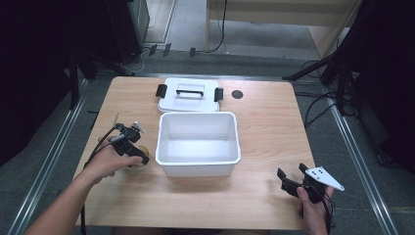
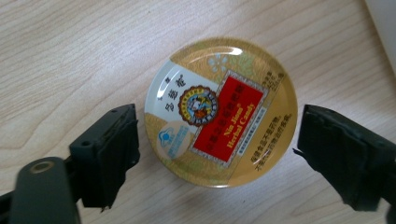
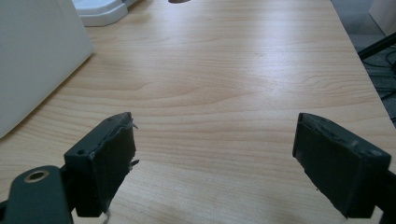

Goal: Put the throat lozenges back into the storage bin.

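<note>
From the high view, a person's left claw (image 1: 138,157) comes down over a round candy tin (image 1: 136,163) lying flat on the wooden table (image 1: 264,142), just left of the open white bin (image 1: 198,143); the hand angles in from the table's near-left edge, apparently so the tin can be lifted over the bin's near wall, which stands between tin and bin floor. The bin's lid (image 1: 189,94), black handle up, rests behind the bin and touching its far rim, out of the way, beside a small dark hole (image 1: 237,94) in the tabletop. The right claw (image 1: 293,180) idles near the table's front-right corner, well apart from the work. In the left gripper view, the gold-and-red tin (image 2: 221,112) sits face up between the two black jaws, which are spread to either side of it with a sliver of table showing at each rim, so no pinch is made yet; the bin's corner (image 2: 384,28) shows at upper right. In the right gripper view, the right claw's (image 3: 215,154) jaws stand wide apart over bare wood, holding nothing, with the bin wall (image 3: 37,60) at left and the lid's edge (image 3: 100,11) beyond it
</note>
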Available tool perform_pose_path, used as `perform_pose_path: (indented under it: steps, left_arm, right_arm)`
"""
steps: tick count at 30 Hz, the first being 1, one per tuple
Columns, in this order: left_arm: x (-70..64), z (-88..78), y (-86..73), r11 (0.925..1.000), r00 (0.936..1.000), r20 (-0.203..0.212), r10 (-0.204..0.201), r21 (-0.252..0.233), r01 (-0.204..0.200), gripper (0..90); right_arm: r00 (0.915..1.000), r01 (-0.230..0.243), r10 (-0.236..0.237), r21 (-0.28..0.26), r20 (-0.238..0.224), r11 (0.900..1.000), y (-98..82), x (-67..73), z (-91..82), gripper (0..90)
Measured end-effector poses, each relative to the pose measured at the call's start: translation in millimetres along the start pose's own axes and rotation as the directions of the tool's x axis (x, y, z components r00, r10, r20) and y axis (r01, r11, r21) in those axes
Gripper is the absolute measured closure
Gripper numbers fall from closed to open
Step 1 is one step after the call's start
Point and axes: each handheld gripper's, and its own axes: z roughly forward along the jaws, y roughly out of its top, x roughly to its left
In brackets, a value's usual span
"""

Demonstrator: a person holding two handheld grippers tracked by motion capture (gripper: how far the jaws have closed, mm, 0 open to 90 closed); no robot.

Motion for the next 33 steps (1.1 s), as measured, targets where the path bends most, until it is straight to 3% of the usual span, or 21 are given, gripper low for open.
perform_pose_path:
  steps: [17, 33]
  left_arm:
    - [-10.7, 8.3, 6.0, 0.9988, 0.9986, -0.043, 0.031, 0.040, -0.030, 19.5]
    - [-10.9, 8.8, 6.6, 0.9990, 0.9981, -0.050, 0.037, 0.028, -0.036, 20.5]
  right_arm:
    - [1.0000, -0.002, 0.002, 0.001, -0.002, 1.000, 0.1, 0.2, 0.1, 13.4]
    - [1.0000, -0.002, 0.002, 0.001, -0.003, 1.000, 0.1, 0.2, 0.1, 13.4]
